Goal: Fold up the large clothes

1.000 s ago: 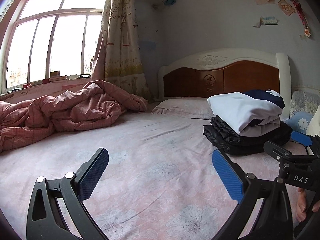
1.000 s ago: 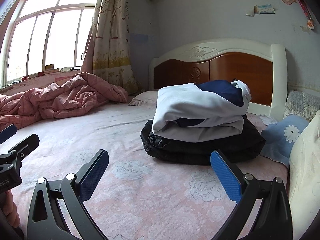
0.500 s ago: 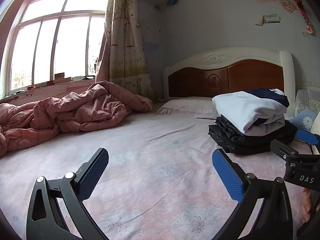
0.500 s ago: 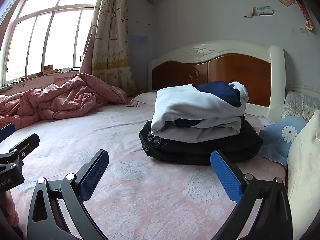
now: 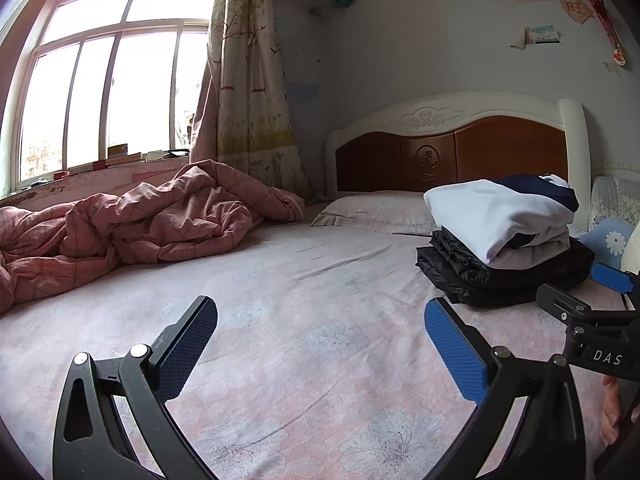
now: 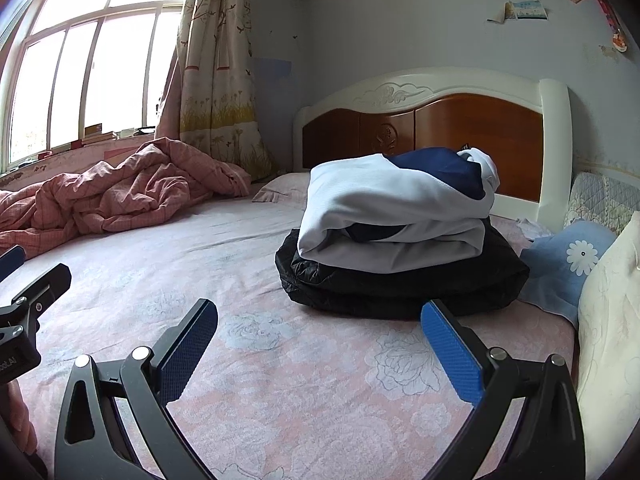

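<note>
A folded white and navy garment [image 6: 392, 204] lies on top of a folded black jacket [image 6: 400, 284] on the bed, near the headboard. The same stack shows at the right in the left wrist view: white garment [image 5: 496, 216], black jacket [image 5: 500, 276]. My right gripper [image 6: 318, 320] is open and empty, low over the sheet just in front of the stack. My left gripper [image 5: 320, 318] is open and empty over the bare pink floral sheet [image 5: 300, 300], left of the stack. The right gripper also shows at the right edge of the left wrist view [image 5: 592, 312].
A crumpled pink quilt [image 5: 132, 224] lies at the left under the window. A pillow [image 5: 376, 210] lies by the headboard [image 5: 452, 156]. A blue flowered cushion [image 6: 568, 260] and a cream pillow [image 6: 608, 320] sit at the right. The left gripper shows at the left edge of the right wrist view [image 6: 24, 292].
Both grippers have tilted up and drawn back slightly; the stack sits a little farther away. Both stay open and empty. The clothes have not moved.
</note>
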Motion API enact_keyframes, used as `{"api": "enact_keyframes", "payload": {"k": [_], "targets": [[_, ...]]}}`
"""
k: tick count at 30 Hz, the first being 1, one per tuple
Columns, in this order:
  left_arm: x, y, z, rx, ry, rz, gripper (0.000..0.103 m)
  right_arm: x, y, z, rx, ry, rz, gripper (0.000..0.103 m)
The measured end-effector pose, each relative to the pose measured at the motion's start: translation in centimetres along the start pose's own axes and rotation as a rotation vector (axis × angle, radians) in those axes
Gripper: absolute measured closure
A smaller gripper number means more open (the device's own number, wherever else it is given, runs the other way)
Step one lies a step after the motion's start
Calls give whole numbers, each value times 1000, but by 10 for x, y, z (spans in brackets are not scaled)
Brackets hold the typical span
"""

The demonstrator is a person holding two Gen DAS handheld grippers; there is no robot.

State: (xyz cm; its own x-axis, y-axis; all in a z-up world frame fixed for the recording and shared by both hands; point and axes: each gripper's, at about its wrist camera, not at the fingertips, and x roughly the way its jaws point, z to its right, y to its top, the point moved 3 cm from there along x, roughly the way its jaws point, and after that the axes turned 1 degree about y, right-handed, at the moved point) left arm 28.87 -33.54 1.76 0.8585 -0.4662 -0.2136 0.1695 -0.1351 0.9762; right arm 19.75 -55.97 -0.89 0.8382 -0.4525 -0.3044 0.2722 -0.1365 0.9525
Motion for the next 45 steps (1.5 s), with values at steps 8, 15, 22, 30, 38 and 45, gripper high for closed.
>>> {"api": "enact_keyframes", "payload": {"k": [8,15,22,30,38,45], "targets": [[1,-1,-2,-10,-2,-12,0,1,-1,1,-2,-1,-1,0],[4,-2,-2,-8,1,-26,0,0,-1,0,-2,-1,-4,0],[6,-3,-3,-13,-1,-32,0,1,-1,-2,-6,-3,-11,0],[7,-3,-3,-15,-2,-41,0,1,-2,-2,-7,-3,-12,0],[7,-3,-3,-15,-2,-41,0,1,-2,-2,-7,-3,-11,0],[8,-3,-3,-15,-2,-41,0,1,-2,-2,-5,-3,-12,0]]}}
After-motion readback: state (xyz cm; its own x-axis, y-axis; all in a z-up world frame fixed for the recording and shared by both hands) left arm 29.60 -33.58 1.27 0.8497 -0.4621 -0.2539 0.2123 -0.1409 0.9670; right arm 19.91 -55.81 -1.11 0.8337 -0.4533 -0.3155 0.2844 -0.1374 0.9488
